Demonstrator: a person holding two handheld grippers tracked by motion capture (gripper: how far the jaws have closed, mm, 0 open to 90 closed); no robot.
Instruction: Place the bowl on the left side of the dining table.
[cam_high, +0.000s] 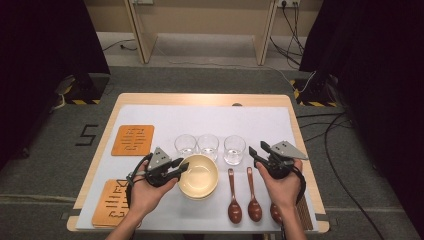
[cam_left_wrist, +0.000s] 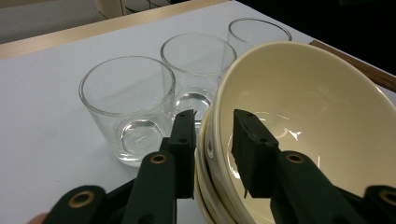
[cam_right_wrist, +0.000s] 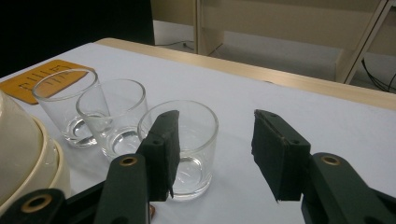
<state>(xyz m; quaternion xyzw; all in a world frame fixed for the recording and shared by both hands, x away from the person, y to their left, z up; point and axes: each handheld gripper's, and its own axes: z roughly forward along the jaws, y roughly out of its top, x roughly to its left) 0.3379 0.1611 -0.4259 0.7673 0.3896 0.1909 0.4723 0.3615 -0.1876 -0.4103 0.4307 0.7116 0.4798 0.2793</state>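
A stack of cream bowls (cam_high: 200, 176) sits at the middle front of the white table cover (cam_high: 165, 117). My left gripper (cam_high: 184, 166) reaches it from the left. In the left gripper view, my left gripper (cam_left_wrist: 212, 116) is open and straddles the rim of the bowls (cam_left_wrist: 303, 102): one jaw outside, one inside, with a thin gap at the outer pad. Three clear glasses (cam_high: 186, 145) (cam_high: 208, 145) (cam_high: 234, 149) stand in a row behind the bowls. My right gripper (cam_high: 257, 148) hovers open just right of the row, and the nearest glass (cam_right_wrist: 196, 126) stands beyond its left jaw.
Two brown spoons (cam_high: 234, 200) (cam_high: 253, 197) lie right of the bowls, and a third (cam_high: 275, 212) is partly under the right hand. Two orange mats (cam_high: 132, 140) (cam_high: 112, 202) lie at the left. The table's wooden edge (cam_high: 200, 98) runs behind.
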